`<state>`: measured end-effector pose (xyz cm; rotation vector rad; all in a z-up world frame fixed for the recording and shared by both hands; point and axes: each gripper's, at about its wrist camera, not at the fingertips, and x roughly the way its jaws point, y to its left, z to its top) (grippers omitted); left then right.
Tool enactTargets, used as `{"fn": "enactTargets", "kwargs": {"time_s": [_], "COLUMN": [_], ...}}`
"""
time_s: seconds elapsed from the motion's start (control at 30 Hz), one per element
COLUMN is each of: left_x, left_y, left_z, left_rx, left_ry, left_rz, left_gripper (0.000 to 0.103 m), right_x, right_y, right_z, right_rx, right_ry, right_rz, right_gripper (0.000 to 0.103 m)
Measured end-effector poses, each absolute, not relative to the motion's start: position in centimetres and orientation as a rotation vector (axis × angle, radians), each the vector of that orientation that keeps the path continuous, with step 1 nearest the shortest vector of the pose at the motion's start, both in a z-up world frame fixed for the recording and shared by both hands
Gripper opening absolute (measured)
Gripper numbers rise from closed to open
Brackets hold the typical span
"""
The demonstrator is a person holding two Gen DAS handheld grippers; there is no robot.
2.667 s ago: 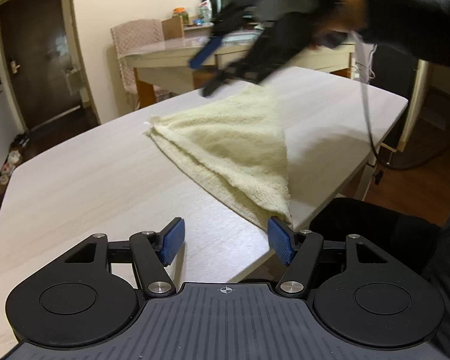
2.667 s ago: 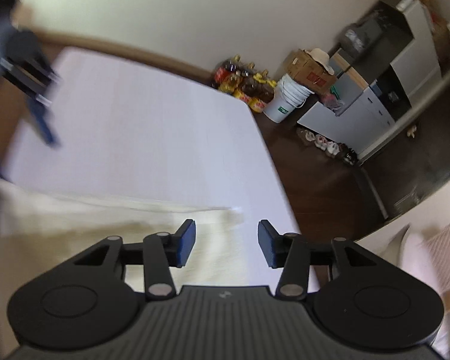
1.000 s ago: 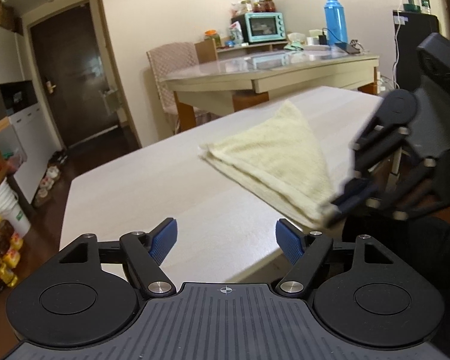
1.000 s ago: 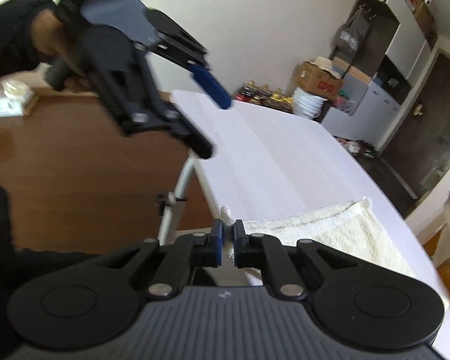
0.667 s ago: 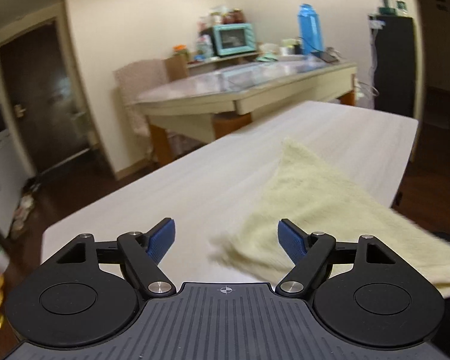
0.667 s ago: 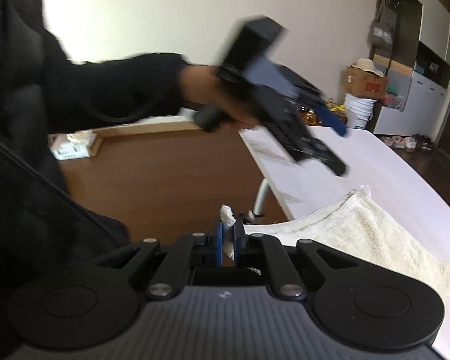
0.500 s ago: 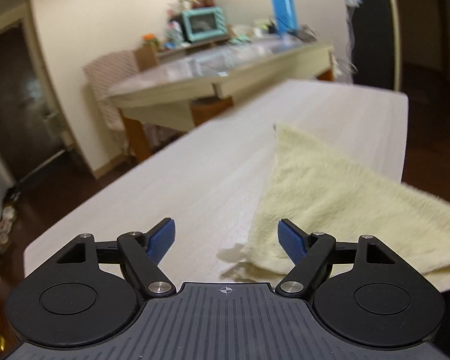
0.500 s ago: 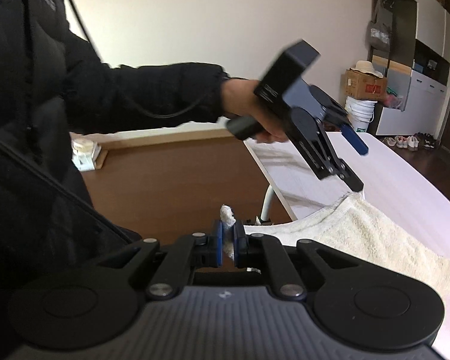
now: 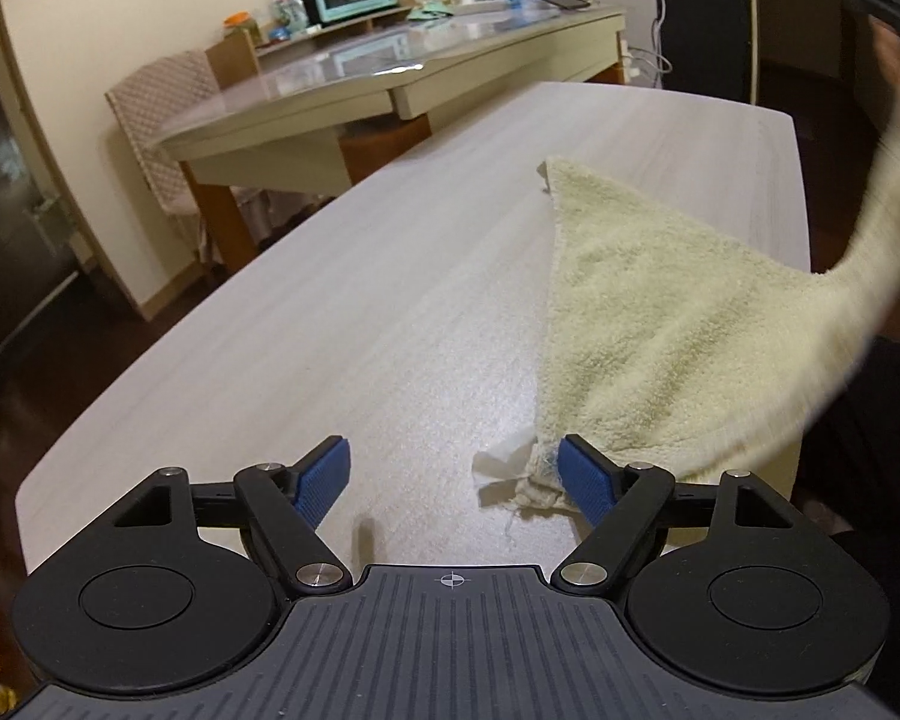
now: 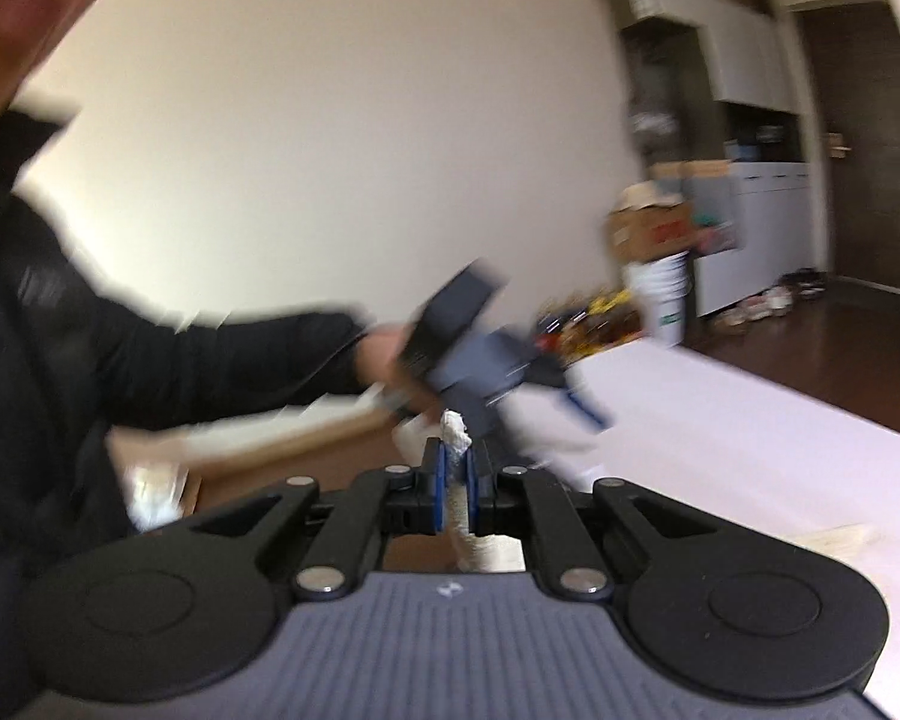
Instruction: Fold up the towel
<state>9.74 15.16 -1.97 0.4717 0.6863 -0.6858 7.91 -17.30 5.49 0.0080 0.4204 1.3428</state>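
Observation:
A cream terry towel (image 9: 660,324) lies on the pale wooden table (image 9: 360,312), with its right side pulled up and blurred toward the top right. My left gripper (image 9: 453,477) is open; the towel's near corner (image 9: 528,480) with a white label lies just inside its right finger (image 9: 582,480). My right gripper (image 10: 455,480) is shut on a towel corner (image 10: 455,427), which sticks up between the blue pads. In the blurred right wrist view the left gripper (image 10: 498,372) shows over the table's near end.
A second table (image 9: 402,84) with a chair (image 9: 168,114) stands behind, carrying a teal oven and a blue flask. Boxes, a white bucket (image 10: 660,300) and bottles stand on the dark floor past the table's end. My dark-sleeved arm (image 10: 180,360) crosses the right wrist view.
The right gripper has lifted its held corner higher, pulling the towel's right side up off the table. The left gripper has moved closer, bringing the near corner to its right finger.

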Motion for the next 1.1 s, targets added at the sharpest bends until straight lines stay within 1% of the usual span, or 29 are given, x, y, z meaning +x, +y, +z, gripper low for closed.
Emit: {"fn": "enactTargets", "kwargs": {"time_s": [0.17,0.27,0.47,0.6,0.7,0.8,0.87,1.1], "left_x": [10.6,10.9,11.0,11.0,10.5,9.5,8.8,7.4], "left_y": [15.9,16.1,16.3,16.7,17.1,17.6,17.5,14.9], "left_z": [-2.0,-2.1,-1.8,-1.2,-0.6,0.2,0.7,0.1], "left_rx": [0.412,0.389,0.357,0.327,0.302,0.271,0.262,0.315], "left_ry": [0.711,0.717,0.705,0.687,0.648,0.604,0.584,0.587], "left_rz": [-0.690,-0.682,-0.653,-0.629,-0.595,-0.568,-0.575,-0.624], "left_gripper": [0.082,0.083,0.082,0.082,0.082,0.082,0.082,0.082], "right_x": [14.2,18.5,22.0,22.5,22.5,22.7,22.7,22.8], "right_y": [-19.3,-20.3,-21.7,-22.4,-23.1,-23.3,-23.1,-23.4], "right_z": [4.6,1.6,-3.4,-5.2,-5.4,-5.2,-4.8,-4.0], "right_rx": [0.139,0.189,0.237,0.269,0.266,0.261,0.254,0.235], "right_ry": [0.459,0.570,0.737,0.797,0.818,0.808,0.798,0.784], "right_rz": [1.249,1.165,1.029,0.984,0.964,0.953,0.945,0.920], "right_gripper": [0.007,0.007,0.007,0.008,0.008,0.011,0.011,0.011]}}
